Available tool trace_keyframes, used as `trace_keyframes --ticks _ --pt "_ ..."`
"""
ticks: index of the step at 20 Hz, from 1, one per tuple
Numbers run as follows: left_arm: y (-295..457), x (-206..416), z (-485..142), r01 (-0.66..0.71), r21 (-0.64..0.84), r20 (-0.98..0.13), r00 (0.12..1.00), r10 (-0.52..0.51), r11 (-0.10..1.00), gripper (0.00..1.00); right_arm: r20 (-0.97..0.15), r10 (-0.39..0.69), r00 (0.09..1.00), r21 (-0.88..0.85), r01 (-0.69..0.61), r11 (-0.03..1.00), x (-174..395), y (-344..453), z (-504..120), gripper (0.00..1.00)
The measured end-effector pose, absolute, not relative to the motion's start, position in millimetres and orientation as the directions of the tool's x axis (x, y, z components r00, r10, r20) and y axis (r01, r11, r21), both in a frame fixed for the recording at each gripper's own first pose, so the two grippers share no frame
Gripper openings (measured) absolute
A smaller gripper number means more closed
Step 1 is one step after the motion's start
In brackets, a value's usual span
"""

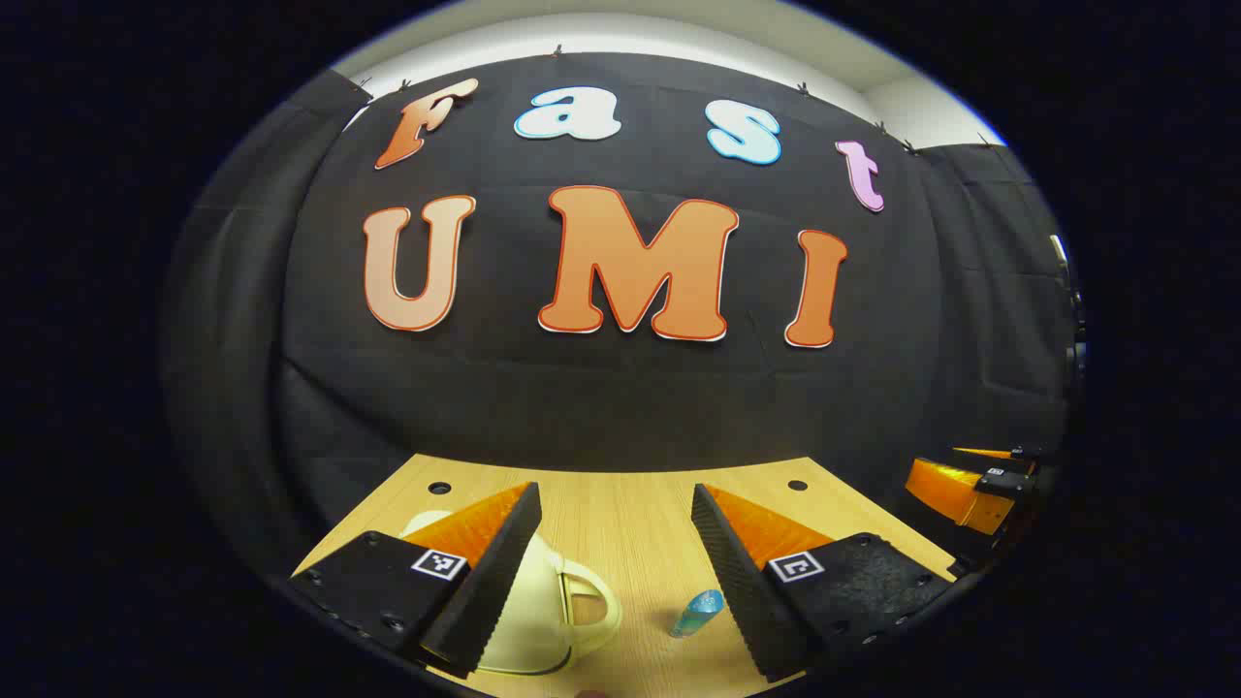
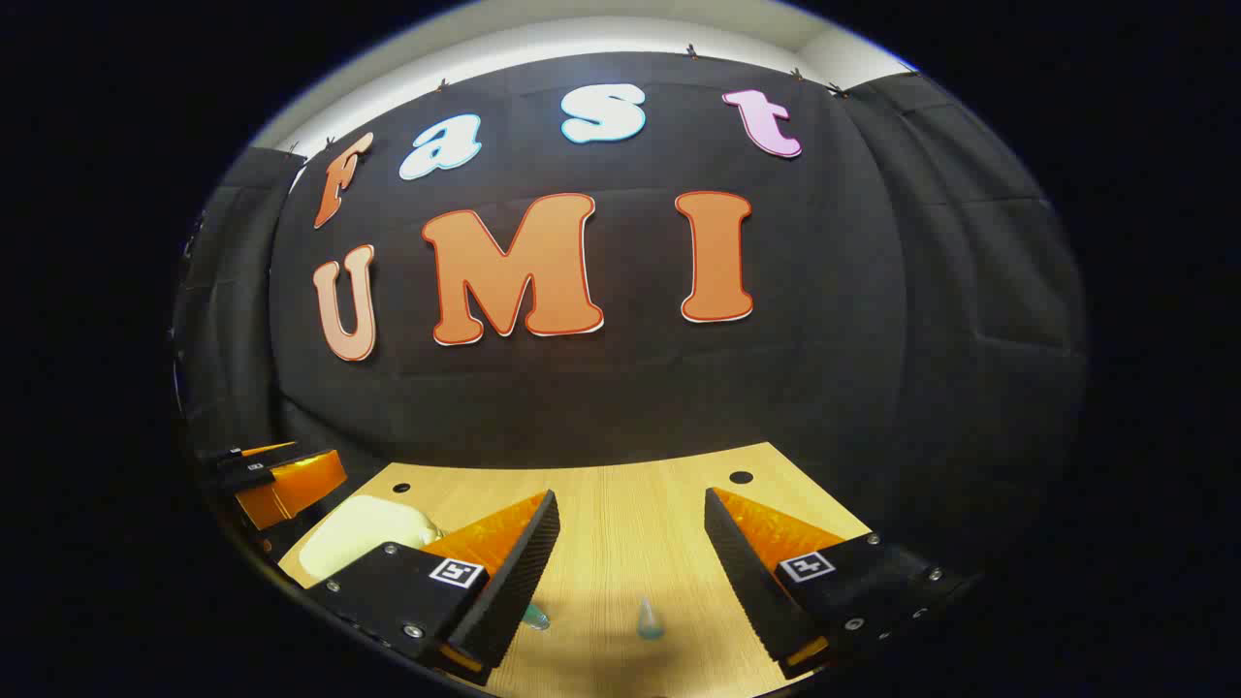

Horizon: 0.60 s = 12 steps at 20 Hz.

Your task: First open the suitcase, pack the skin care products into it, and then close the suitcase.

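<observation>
Surface: pale wood-grain board, with round dark holes near its far corners. The booth's black cloth wall hangs right behind its far edge.

Suitcase: small, cream, hard-shelled, lying closed on the surface. In the left gripper view it sits low and left, partly hidden behind the left gripper's near finger. Its handle is a cream loop on the side facing the middle of the surface, so the case's handle end points right in that view. In the right gripper view the suitcase shows as a pale rounded mass at the left edge of the board; its long axis cannot be judged.

Blue tube: small, translucent blue skin care item, lying on the surface right of the suitcase and apart from it, just beside the inner face of the right-hand finger. Its long axis runs diagonally, the upper end tilted right and away from the camera.

Teal items: two small pieces on the surface in the right gripper view, one cone-like and upright, one partly behind the near finger. What they are cannot be told.

Left gripper: jaws wide apart, holding nothing, above the suitcase and tube.

Right gripper: jaws wide apart, empty, above bare board. Each gripper also appears at the edge of the other's view.
</observation>
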<state>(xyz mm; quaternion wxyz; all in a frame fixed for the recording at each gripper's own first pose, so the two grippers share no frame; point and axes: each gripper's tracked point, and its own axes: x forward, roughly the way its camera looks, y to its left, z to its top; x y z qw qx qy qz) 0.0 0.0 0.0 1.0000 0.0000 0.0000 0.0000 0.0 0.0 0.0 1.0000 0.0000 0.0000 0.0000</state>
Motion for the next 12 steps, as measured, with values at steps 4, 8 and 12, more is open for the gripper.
trace_keyframes --ticks 4,8,12 --pt "-1 2 1 -0.039 -0.001 0.028 0.999 0.039 0.999 0.97 -0.010 0.016 1.000 -0.024 -0.016 1.000 15 -5 1 0.95" --pt "-4 3 -7 -0.059 0.013 0.016 0.998 0.059 0.998 0.97 -0.020 0.045 0.999 -0.032 -0.046 0.998 25 -2 -1 0.95" --pt "-2 7 -13 -0.060 0.006 -0.002 0.998 0.060 0.998 0.97 -0.029 0.060 0.998 -0.054 -0.062 0.997 32 1 -6 0.95"
